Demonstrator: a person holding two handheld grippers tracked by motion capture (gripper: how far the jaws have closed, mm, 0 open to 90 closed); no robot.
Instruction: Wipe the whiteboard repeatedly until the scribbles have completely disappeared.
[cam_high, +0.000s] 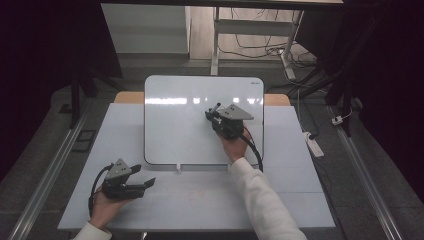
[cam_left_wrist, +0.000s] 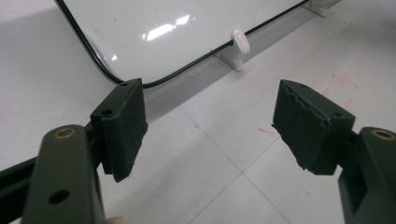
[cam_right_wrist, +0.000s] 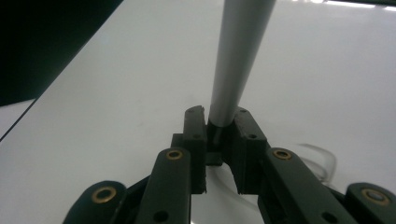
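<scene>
A grey pen (cam_right_wrist: 238, 60) is clamped at one end between the closed jaws of the right gripper (cam_right_wrist: 219, 126), presumably for writing on the whiteboard (cam_high: 175, 120); it is seen right of centre in the high view, over the board. The left gripper (cam_high: 142, 176), at lower left, is held wide open and empty, parked on the table (cam_high: 210, 200).

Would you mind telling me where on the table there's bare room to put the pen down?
The table is bare right of the whiteboard, and in front of it between the left gripper and the sleeve. The right gripper holding the pen crowds the whiteboard's right half.
</scene>
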